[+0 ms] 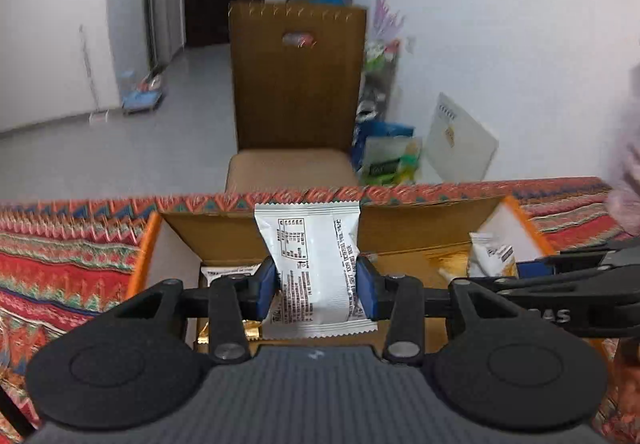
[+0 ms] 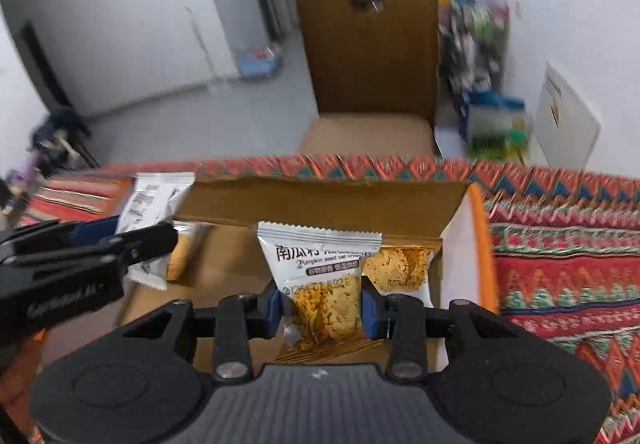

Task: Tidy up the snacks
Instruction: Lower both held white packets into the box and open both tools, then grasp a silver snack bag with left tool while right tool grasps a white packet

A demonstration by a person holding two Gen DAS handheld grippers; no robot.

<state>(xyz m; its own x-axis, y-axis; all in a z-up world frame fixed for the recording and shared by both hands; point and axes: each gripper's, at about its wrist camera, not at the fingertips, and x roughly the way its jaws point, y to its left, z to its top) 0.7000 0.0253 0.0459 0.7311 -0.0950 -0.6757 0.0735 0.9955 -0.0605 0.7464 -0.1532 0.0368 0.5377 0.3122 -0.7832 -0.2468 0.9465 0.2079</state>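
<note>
— Patterned red cloth [image 1: 60,256] under everything, brown chair [image 1: 298,83] pushed in beyond the far edge, white walls behind. What's between your left fingers?

— Your left gripper [image 1: 318,284] is clamped on a white snack packet [image 1: 312,256], printed back toward the camera. Blue pads [image 1: 266,282] press its two sides; its top stands up past the fingertips, its crimped bottom edge hangs behind them.

— And below that?

— You hold it over the open cardboard box [image 1: 420,222], orange-rimmed, flaps raised. Under the left finger lies another white packet [image 1: 228,272], partly hidden. Right of the fingers, in the box's far right corner, is one more wrapped snack [image 1: 490,250].

— Right side?

— Your right gripper [image 2: 322,308] is clenched on a pumpkin seed packet [image 2: 320,284], front face showing, pinched at the sides, top standing above the fingertips. You hold it over the same box [image 2: 320,203]. Just beyond the right finger a matching packet [image 2: 404,268] lies against the box wall. Far left of these fingers, the left tool with its white packet [image 2: 154,203] is alongside, apart.
</note>
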